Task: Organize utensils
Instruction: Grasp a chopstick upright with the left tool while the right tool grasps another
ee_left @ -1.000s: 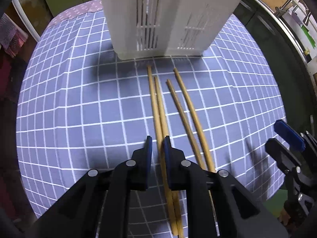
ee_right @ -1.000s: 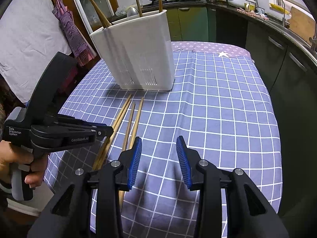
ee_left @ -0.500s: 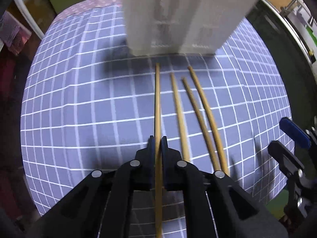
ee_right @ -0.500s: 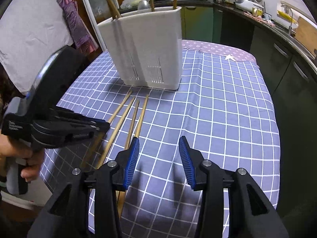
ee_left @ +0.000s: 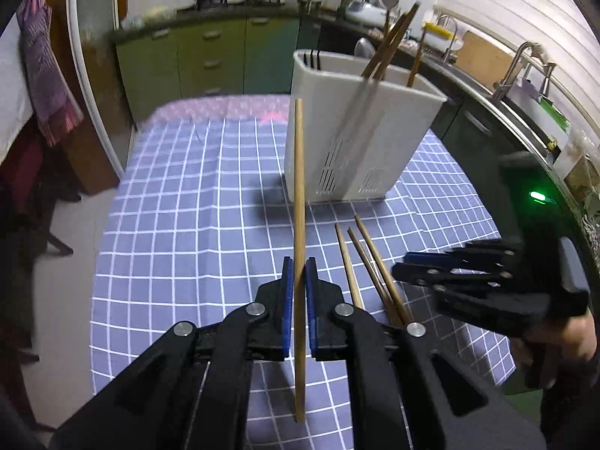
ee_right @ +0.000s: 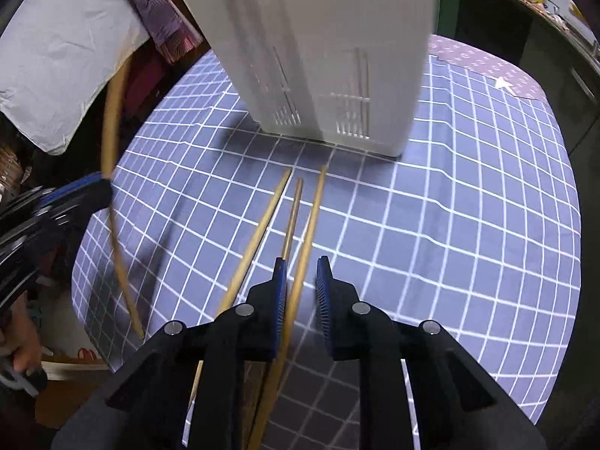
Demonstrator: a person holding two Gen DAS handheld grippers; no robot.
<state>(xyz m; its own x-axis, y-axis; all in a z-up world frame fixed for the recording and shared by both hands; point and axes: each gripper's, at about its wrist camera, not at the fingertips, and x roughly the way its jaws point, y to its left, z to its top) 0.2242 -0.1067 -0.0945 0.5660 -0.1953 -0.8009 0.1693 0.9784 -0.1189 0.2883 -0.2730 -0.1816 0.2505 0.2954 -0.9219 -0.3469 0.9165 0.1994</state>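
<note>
— What does the chopstick in the left gripper (ee_left: 296, 292) look like?
— The held chopstick (ee_left: 299, 202) is a plain, pale wooden stick, slim and straight, standing nearly upright. The blue-padded jaws are pinched tight on it around its lower middle, and it is raised clear of the checked tablecloth (ee_left: 187, 206).
— And the others?
— Three loose chopsticks (ee_right: 296, 217) of the same wood lie side by side on the cloth, tips toward the white utensil holder (ee_right: 322, 56), which is slotted near its base. More chopsticks and a spoon stand inside it.
— The right gripper (ee_right: 301, 292)?
— Its jaws are parted a little, low over the loose sticks, with the rightmost one running between them; they are not clamped on it.
— Any writing or brand?
— None that I can read in either view.
</note>
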